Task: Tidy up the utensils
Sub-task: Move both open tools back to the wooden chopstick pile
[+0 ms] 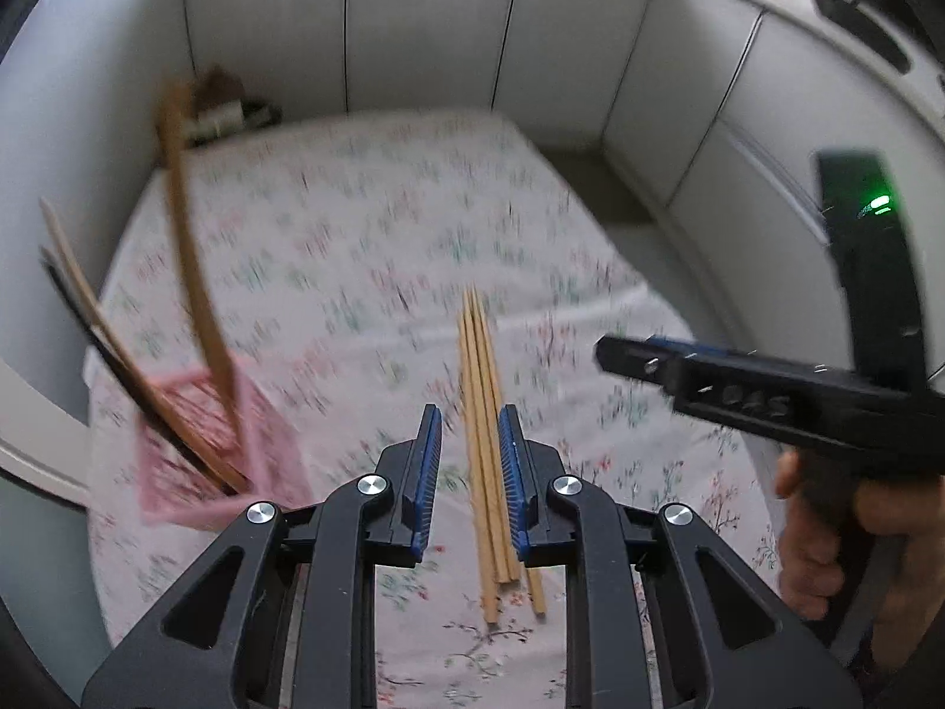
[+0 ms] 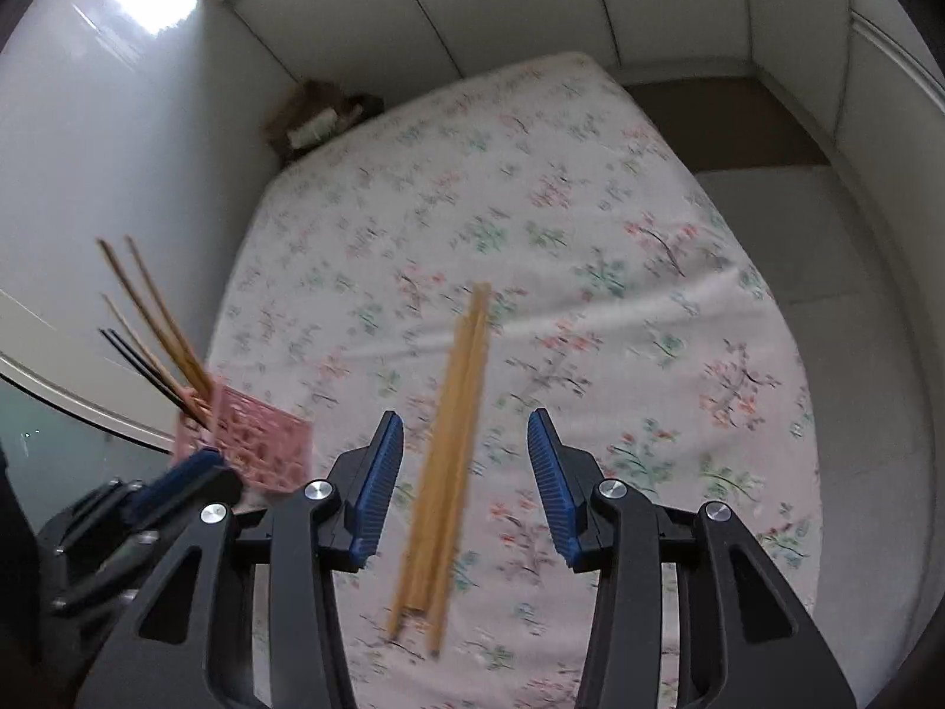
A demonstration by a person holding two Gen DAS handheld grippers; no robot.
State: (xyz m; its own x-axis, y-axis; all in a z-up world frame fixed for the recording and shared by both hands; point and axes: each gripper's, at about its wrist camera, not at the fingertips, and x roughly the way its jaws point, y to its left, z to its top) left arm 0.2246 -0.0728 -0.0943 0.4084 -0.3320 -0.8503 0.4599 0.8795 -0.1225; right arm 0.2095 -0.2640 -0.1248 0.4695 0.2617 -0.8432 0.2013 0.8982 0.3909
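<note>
A bundle of several wooden chopsticks (image 1: pixel 485 443) lies on the floral cloth (image 1: pixel 354 224); it also shows in the right wrist view (image 2: pixel 455 431). My left gripper (image 1: pixel 469 472) is open above the bundle, its right pad close to the sticks. My right gripper (image 2: pixel 466 484) is open, hovering over the same bundle, and appears from the side in the left wrist view (image 1: pixel 608 351). A pink lattice holder (image 1: pixel 212 443) at the left holds wooden and dark utensils; it also shows in the right wrist view (image 2: pixel 260 443).
White cabinet panels (image 1: pixel 413 18) surround the cloth-covered surface. A brown and white cluttered object (image 2: pixel 319 118) sits in the far left corner. Grey floor (image 2: pixel 827 295) lies to the right of the cloth.
</note>
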